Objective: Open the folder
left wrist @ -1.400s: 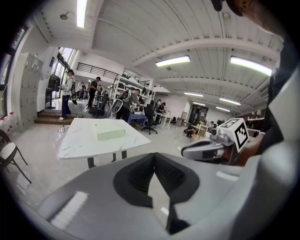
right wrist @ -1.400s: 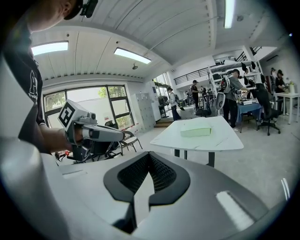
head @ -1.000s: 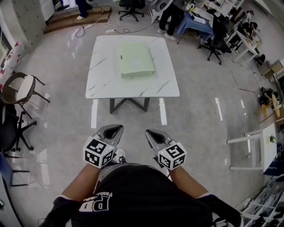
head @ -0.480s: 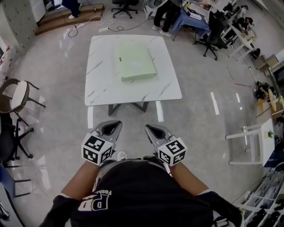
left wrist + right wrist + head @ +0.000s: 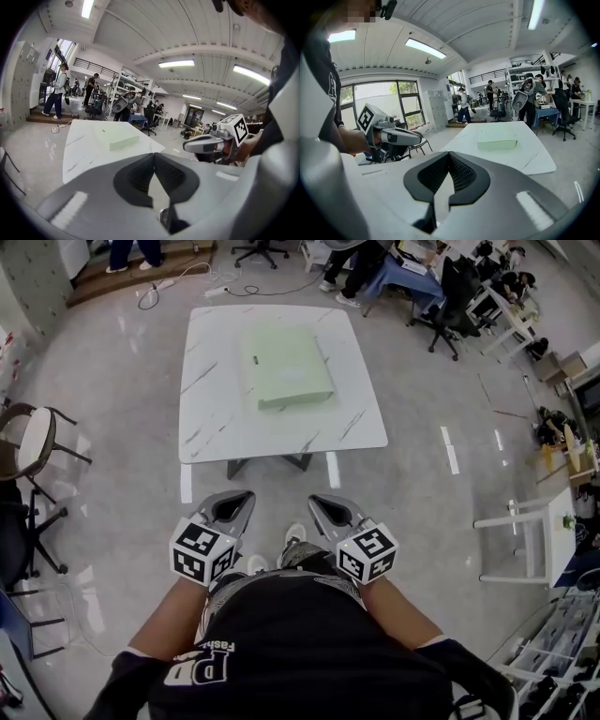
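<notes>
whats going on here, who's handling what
A person stands a little short of a white table, holding a two-jaw gripper in each hand close to the body. The left gripper and the right gripper are both shut with nothing between their jaws. The pale green folder lies closed on the table, ahead of both grippers and apart from them. Nothing touches it, so opening it has not yet begun.

Printed in white on the person's black short-sleeved shirt (image 5: 300,652), low in the head view: two large outlined letters that seem to read "PD", and just above them a small word beginning "Fash", the rest lost in a fold. Black-and-white square code patterns on the cubes of the left gripper (image 5: 234,505) and right gripper (image 5: 330,510), not legible as letters or digits. Tiny mark on the flat pale green folder (image 5: 289,367), too small to read
</notes>
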